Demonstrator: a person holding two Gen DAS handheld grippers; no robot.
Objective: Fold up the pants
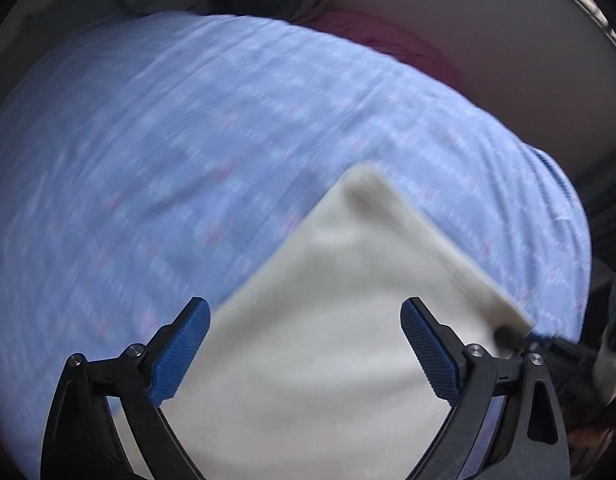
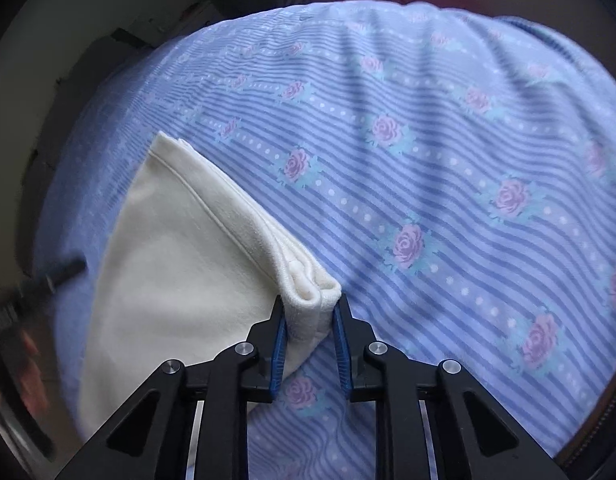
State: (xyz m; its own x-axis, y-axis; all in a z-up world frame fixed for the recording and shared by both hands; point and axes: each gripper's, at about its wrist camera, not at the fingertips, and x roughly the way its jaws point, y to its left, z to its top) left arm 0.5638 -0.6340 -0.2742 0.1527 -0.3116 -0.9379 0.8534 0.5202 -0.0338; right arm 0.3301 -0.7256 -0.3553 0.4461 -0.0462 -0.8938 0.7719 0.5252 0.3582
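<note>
The cream pants point(image 1: 328, 320) lie folded on a blue striped bedsheet with pink roses point(image 2: 428, 160). In the left wrist view my left gripper point(image 1: 306, 316) is wide open above the cream fabric, holding nothing. In the right wrist view my right gripper point(image 2: 308, 308) is shut on the folded corner of the pants point(image 2: 180, 248), where several layers of hem bunch between the blue pads point(image 2: 279, 344). The right gripper shows at the pants' right corner in the left wrist view point(image 1: 548, 344). The left wrist view is motion-blurred.
The bed's far edge meets a pink cloth point(image 1: 388, 36) and a pale wall point(image 1: 488, 40). Dark furniture and floor lie past the bed's left edge point(image 2: 68, 60). The left gripper's finger shows blurred at the left in the right wrist view point(image 2: 56, 274).
</note>
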